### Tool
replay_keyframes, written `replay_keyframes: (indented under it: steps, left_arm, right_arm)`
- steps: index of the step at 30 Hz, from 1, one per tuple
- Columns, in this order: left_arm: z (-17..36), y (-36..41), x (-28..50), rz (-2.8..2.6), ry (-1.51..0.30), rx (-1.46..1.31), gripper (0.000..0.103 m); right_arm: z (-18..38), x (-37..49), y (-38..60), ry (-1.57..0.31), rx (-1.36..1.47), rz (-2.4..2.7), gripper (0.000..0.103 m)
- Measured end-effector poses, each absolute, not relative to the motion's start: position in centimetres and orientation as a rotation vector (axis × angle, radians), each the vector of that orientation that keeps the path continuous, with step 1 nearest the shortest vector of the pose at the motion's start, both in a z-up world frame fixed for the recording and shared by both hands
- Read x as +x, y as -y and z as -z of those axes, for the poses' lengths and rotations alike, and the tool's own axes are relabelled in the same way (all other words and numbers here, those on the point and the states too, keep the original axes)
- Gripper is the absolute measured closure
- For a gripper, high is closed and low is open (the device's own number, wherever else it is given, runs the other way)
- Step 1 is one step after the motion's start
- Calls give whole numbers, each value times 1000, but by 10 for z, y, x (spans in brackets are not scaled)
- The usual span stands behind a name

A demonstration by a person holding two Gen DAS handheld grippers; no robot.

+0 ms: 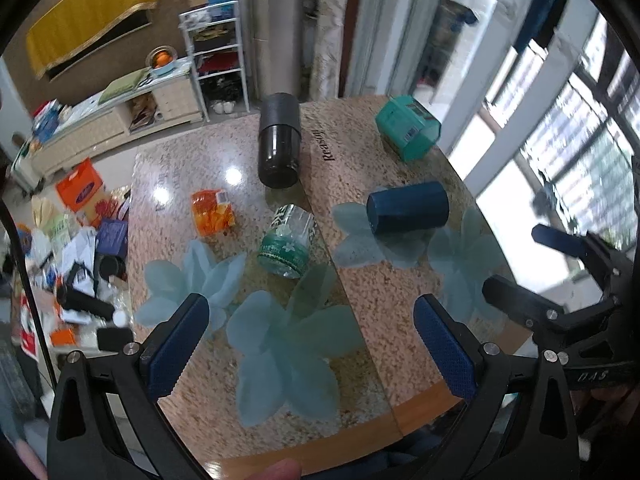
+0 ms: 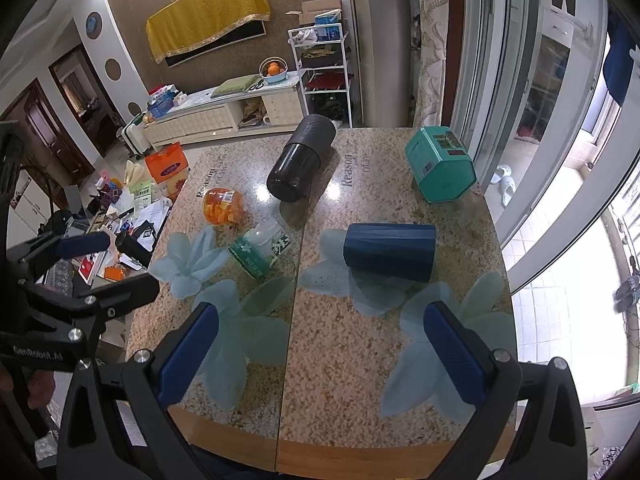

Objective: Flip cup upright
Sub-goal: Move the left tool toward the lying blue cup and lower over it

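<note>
A dark blue ribbed cup (image 1: pixel 408 208) (image 2: pixel 389 251) lies on its side on the granite-patterned table (image 1: pixel 400 304) (image 2: pixel 344 344), right of centre. My left gripper (image 1: pixel 312 316) is open and empty, above the table's near edge, well short of the cup. My right gripper (image 2: pixel 322 324) is open and empty, also near the front edge, with the cup ahead and slightly right. The right gripper also shows at the right of the left wrist view (image 1: pixel 532 260), and the left gripper at the left of the right wrist view (image 2: pixel 116 264).
Also lying on the table: a black flask (image 1: pixel 279 140) (image 2: pixel 300 158), a teal box (image 1: pixel 408 126) (image 2: pixel 440 164), a green-labelled clear jar (image 1: pixel 286 242) (image 2: pixel 260 252), an orange jar (image 1: pixel 212 212) (image 2: pixel 223 206). A cluttered floor lies left, windows right.
</note>
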State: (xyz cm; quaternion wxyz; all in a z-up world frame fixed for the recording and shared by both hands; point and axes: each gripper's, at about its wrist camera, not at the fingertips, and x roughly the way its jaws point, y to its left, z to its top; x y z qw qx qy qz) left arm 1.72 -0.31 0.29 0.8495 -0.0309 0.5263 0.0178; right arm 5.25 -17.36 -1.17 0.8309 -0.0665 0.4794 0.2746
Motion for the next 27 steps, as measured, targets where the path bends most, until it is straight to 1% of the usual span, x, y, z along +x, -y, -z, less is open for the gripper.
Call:
replay_keyframes:
  steps: [15,27]
  left_arm:
    - [16,33,105,179,-1246,410,0]
    - [51,66,172,399,-1279,616,0]
  right_arm:
    - [38,79,213,-1111,14,-466,0]
    - [63,91,242,-1187,93,-345,0]
